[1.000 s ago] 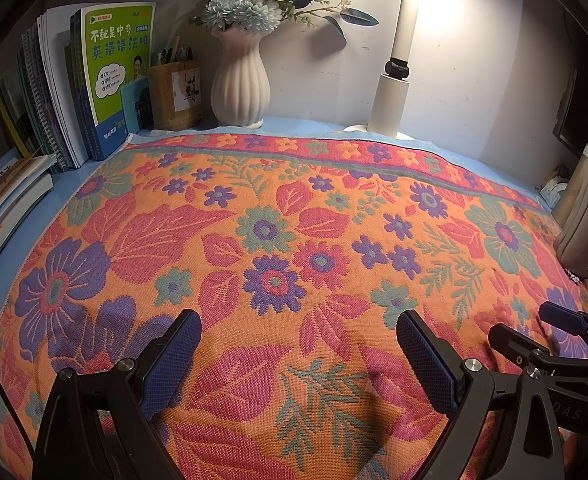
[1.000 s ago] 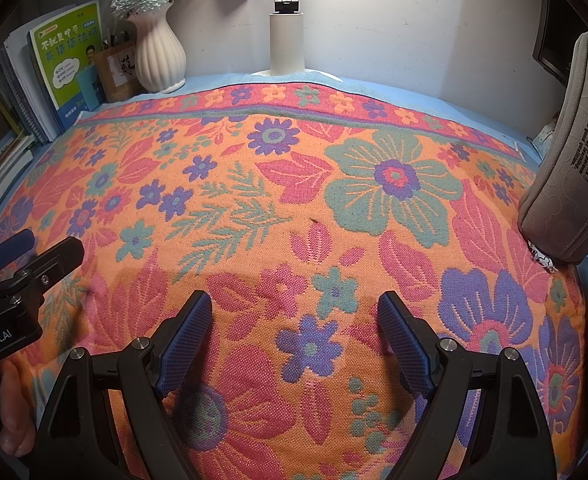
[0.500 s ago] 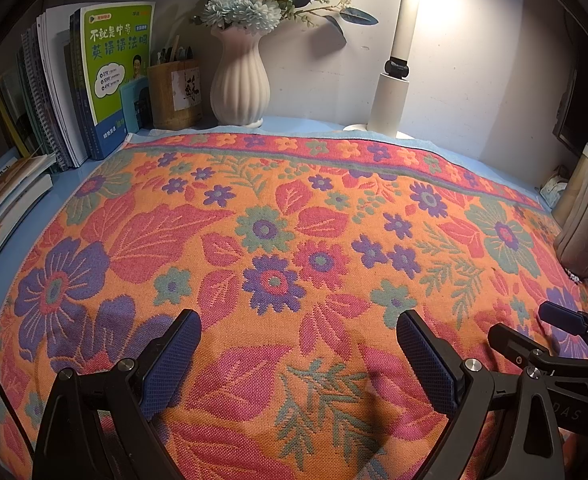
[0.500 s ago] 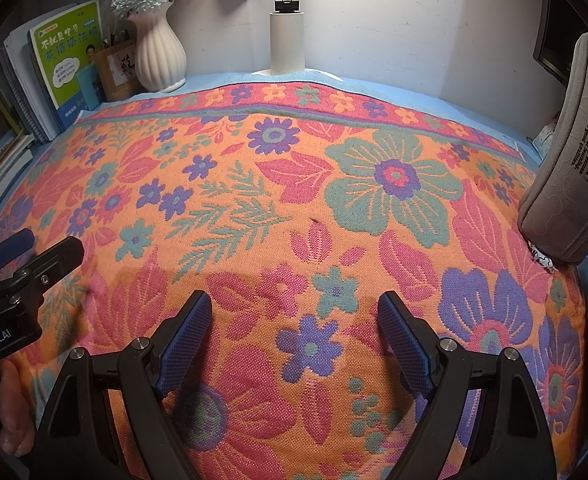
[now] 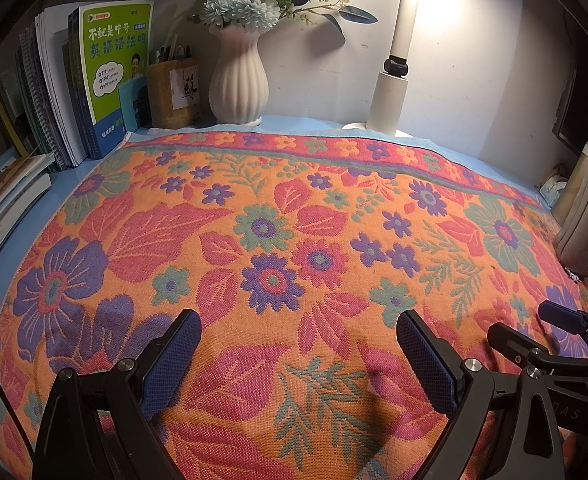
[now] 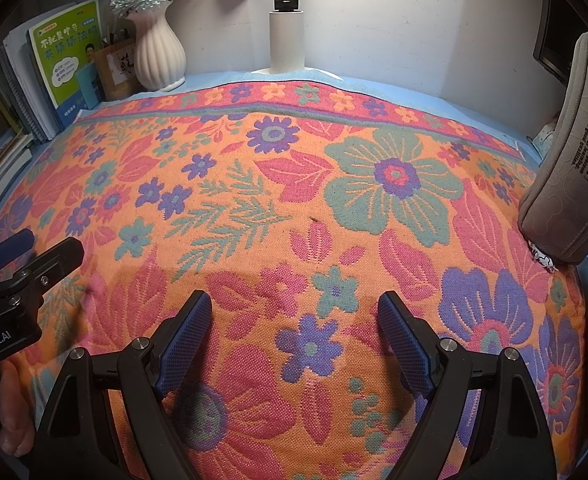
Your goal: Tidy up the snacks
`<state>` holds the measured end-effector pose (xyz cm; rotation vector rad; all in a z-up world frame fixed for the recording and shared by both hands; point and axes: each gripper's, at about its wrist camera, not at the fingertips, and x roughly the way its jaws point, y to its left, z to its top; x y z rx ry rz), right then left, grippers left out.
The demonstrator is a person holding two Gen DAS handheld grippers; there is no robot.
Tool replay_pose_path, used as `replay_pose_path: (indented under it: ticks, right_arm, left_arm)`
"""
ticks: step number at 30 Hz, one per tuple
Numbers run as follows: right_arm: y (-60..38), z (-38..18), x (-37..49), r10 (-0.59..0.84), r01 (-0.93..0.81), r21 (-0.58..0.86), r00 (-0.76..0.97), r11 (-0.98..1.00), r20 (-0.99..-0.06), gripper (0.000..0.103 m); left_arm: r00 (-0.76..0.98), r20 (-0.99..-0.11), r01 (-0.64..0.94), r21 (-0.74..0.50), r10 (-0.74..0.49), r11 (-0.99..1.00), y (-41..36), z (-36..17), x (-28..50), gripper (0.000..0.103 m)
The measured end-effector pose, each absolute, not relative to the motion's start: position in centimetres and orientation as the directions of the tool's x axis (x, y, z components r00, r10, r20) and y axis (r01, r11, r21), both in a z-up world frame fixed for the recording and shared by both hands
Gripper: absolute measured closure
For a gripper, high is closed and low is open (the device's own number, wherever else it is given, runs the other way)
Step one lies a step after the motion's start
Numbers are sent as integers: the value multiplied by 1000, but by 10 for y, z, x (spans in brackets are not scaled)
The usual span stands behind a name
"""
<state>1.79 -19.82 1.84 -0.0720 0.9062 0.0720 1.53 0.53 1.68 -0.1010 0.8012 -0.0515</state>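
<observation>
No movement since before: both grippers' ridged blue jaws agape above woven floral cloth (image 5: 294, 240).

Both the left gripper (image 5: 298, 356) and right gripper (image 6: 294, 336): black frames, silver screws, blue textured pads

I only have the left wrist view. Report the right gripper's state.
Observer: The right gripper is open, with only the floral cloth between its fingers.
Operator: Check that side for snacks.
Observer: None show. The grey pouch at the cloth's right edge carries print ending "is power".
Operator: Look at my left gripper from there.
Observer: The left gripper sits at the frame's left edge, and the person's hand shows bare below it.
</observation>
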Motion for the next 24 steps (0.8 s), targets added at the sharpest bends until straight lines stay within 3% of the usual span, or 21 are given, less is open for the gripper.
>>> replay_pose_path:
  ticks: [24]
  right_arm:
    - [-198,18,18,32,-93,-32,614,995,-789,18]
  left_arm:
    - [691,-718,9,-111,-86,994,4,16,16,6]
